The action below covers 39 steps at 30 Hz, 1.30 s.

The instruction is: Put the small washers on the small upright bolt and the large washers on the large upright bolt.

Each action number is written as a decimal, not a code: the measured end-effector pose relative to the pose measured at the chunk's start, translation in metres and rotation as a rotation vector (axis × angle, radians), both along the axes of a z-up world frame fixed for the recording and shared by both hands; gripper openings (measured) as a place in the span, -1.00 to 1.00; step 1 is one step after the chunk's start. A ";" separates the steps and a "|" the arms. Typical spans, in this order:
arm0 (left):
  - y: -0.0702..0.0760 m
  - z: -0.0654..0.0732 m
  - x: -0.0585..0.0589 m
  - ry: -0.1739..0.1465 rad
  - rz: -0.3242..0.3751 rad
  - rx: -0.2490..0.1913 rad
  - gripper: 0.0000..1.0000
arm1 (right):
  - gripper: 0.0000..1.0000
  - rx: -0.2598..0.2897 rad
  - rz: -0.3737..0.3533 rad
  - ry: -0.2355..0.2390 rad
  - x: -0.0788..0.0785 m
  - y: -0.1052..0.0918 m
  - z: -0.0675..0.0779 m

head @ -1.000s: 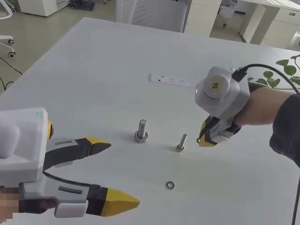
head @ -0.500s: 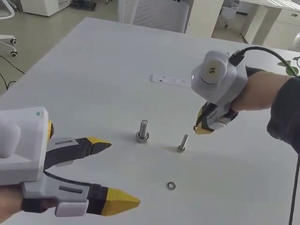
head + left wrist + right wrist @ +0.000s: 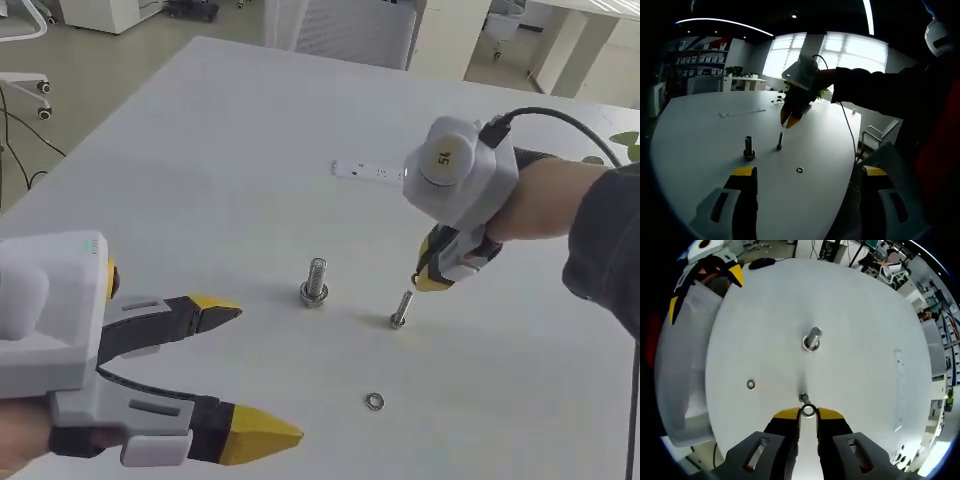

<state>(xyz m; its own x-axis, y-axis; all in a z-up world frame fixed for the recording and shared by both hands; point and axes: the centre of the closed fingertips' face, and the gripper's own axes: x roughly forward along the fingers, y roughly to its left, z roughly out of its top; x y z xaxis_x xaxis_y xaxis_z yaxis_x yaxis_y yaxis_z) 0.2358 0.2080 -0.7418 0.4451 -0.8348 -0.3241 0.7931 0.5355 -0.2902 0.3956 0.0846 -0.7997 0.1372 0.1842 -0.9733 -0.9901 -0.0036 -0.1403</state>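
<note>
Right gripper (image 3: 430,283) nearer bolt (image 3: 401,309), with washer (image 3: 808,411)

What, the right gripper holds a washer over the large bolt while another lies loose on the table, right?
No: per the right gripper view, the right gripper holds its washer over the small bolt; another washer lies loose on the table.

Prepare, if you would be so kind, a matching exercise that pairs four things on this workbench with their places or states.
Things:
1. thin silver upright bolt
2. loose silver ring washer
3. long white power strip
4. yellow-tipped left gripper

States:
A. open, holding nothing
B. flat at the far side of the white table
C. just below the right gripper, which pinches another small washer
D. flat, nearer the person than the thick silver bolt

Pairs: 1-C; 2-D; 3-B; 4-A
</note>
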 end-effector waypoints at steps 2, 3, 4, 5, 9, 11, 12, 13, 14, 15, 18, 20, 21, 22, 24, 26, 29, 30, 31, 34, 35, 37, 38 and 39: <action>0.001 0.000 0.000 0.002 0.003 0.000 0.69 | -0.73 0.000 0.004 0.005 -0.001 0.001 0.001; 0.001 -0.001 0.000 0.003 0.003 0.001 0.69 | -0.73 0.000 0.004 0.005 -0.001 0.002 -0.001; 0.001 -0.001 0.000 0.003 0.004 0.001 0.69 | -0.73 -0.002 0.006 0.007 -0.001 0.002 -0.002; 0.001 -0.001 0.000 0.003 0.005 0.002 0.69 | -0.73 -0.003 0.006 0.009 -0.001 0.002 -0.003; 0.002 -0.001 0.001 0.006 0.007 0.003 0.69 | -0.73 -0.004 0.007 0.016 -0.002 0.003 -0.006; 0.002 -0.002 0.001 0.008 0.009 0.004 0.69 | -0.73 -0.005 0.006 0.021 -0.002 0.004 -0.008; 0.002 -0.003 0.001 0.010 0.009 0.003 0.69 | -0.73 -0.006 0.007 0.021 -0.002 0.004 -0.008; 0.002 -0.003 0.001 0.011 0.010 0.002 0.69 | -0.73 -0.007 0.008 0.025 -0.003 0.004 -0.009; 0.002 -0.003 0.001 0.011 0.010 0.003 0.69 | -0.73 -0.008 0.008 0.027 -0.003 0.004 -0.010; 0.002 -0.004 0.001 0.012 0.010 0.004 0.69 | -0.73 -0.009 0.009 0.027 -0.003 0.004 -0.012; 0.003 -0.004 0.002 0.014 0.013 0.004 0.69 | -0.73 -0.010 0.009 0.031 -0.004 0.004 -0.013; 0.004 -0.004 0.003 0.013 0.015 0.004 0.69 | -0.73 -0.012 0.009 0.034 -0.004 0.004 -0.014; 0.004 -0.004 0.003 0.015 0.015 0.004 0.69 | -0.73 -0.012 0.009 0.034 -0.005 0.005 -0.014; 0.004 -0.005 0.003 0.015 0.015 0.005 0.69 | -0.73 -0.012 0.008 0.036 -0.005 0.005 -0.014; 0.004 -0.005 0.003 0.017 0.014 0.006 0.69 | -0.73 -0.011 0.008 0.038 -0.005 0.005 -0.015; 0.004 -0.006 0.003 0.019 0.014 0.006 0.69 | -0.73 -0.013 0.009 0.039 -0.005 0.005 -0.016; 0.004 -0.006 0.003 0.019 0.015 0.006 0.69 | -0.73 -0.015 0.008 0.040 -0.002 0.004 -0.018; 0.004 -0.006 0.004 0.019 0.015 0.006 0.69 | -0.73 -0.015 0.005 0.045 -0.002 0.004 -0.019; 0.004 -0.006 0.004 0.018 0.016 0.007 0.69 | -0.73 -0.014 0.005 0.047 -0.003 0.004 -0.019; 0.005 -0.006 0.004 0.018 0.017 0.007 0.68 | -0.73 -0.013 0.003 0.050 -0.004 0.004 -0.020; 0.004 -0.006 0.004 0.019 0.016 0.007 0.68 | -0.73 -0.014 0.004 0.050 -0.004 0.004 -0.021; 0.004 -0.006 0.004 0.019 0.016 0.008 0.68 | -0.73 -0.013 0.001 0.055 -0.004 0.004 -0.023; 0.004 -0.006 0.004 0.020 0.016 0.009 0.68 | -0.73 -0.012 0.000 0.055 -0.004 0.004 -0.023; 0.004 -0.006 0.004 0.020 0.017 0.008 0.68 | -0.73 -0.012 -0.001 0.057 -0.004 0.004 -0.024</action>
